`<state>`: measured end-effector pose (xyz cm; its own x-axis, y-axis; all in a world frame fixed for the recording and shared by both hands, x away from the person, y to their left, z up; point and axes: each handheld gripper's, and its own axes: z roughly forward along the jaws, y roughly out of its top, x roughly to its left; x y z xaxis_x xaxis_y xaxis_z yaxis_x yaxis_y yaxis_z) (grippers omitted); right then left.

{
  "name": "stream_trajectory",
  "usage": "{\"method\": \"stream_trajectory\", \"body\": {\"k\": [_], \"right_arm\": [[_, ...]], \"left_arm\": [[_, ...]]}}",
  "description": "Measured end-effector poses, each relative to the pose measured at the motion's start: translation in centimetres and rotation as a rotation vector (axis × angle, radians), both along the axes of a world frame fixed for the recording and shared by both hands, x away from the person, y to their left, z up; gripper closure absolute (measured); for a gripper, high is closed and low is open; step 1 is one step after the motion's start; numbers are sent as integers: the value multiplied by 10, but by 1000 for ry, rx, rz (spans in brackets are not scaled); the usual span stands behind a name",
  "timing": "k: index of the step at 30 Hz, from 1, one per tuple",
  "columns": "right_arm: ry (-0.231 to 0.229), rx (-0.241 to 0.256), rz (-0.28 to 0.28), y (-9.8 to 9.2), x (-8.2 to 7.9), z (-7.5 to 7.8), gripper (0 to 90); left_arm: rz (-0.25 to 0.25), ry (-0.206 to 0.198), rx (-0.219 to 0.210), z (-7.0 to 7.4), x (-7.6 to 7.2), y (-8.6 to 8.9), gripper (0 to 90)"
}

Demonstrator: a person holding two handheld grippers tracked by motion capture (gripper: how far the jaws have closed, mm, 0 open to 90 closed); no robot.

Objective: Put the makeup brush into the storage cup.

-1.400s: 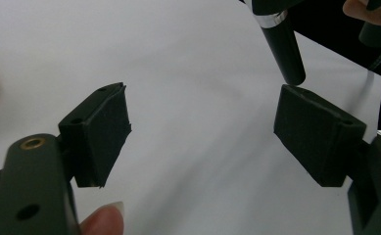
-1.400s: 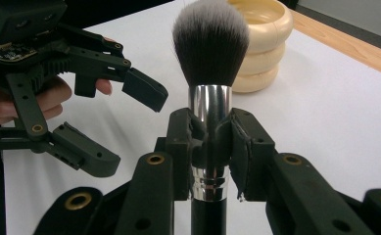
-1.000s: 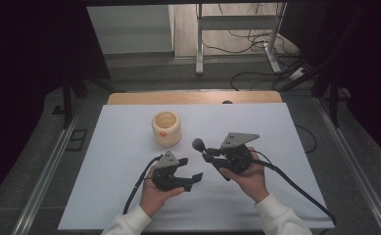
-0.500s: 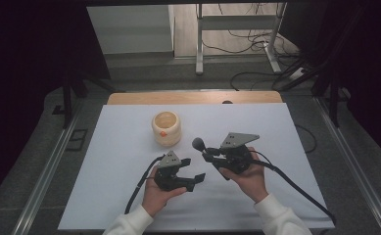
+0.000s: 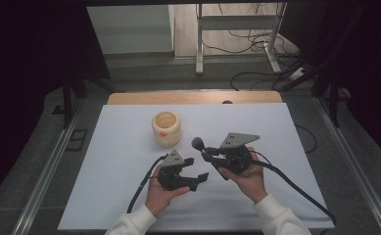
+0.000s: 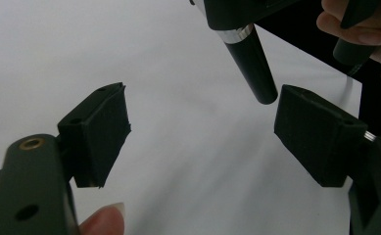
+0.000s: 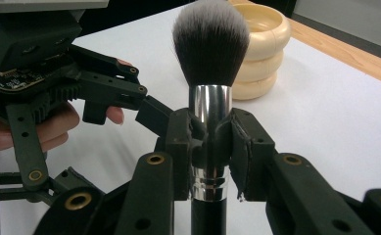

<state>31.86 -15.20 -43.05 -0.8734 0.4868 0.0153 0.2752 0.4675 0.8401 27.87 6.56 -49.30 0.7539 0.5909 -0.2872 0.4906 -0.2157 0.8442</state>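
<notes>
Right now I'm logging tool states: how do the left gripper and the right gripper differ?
The left gripper has its jaws spread wide and holds nothing; the right gripper is shut on the makeup brush, clamping its silver ferrule. In the high view the left gripper sits nearer the person, the right one nearer the cream holder. Both are black, hand-held, with grey plates on top.

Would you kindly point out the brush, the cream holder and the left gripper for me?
brush (image 7: 210,41), right gripper view, on the dark bristle head.
holder (image 5: 166,128), high view, on its ribbed outer wall.
left gripper (image 6: 200,139), left gripper view, midway between its open jaws.
</notes>
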Motion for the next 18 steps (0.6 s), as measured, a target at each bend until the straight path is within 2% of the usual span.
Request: {"method": "stream_trajectory", "body": {"k": [8, 18], "right_arm": [[3, 3, -2, 2, 0, -2, 720], [9, 16, -4, 3, 0, -4, 719]], "left_arm": [[-5, -1, -5, 0, 2, -4, 215], [6, 22, -30, -1, 8, -14, 260]]}}
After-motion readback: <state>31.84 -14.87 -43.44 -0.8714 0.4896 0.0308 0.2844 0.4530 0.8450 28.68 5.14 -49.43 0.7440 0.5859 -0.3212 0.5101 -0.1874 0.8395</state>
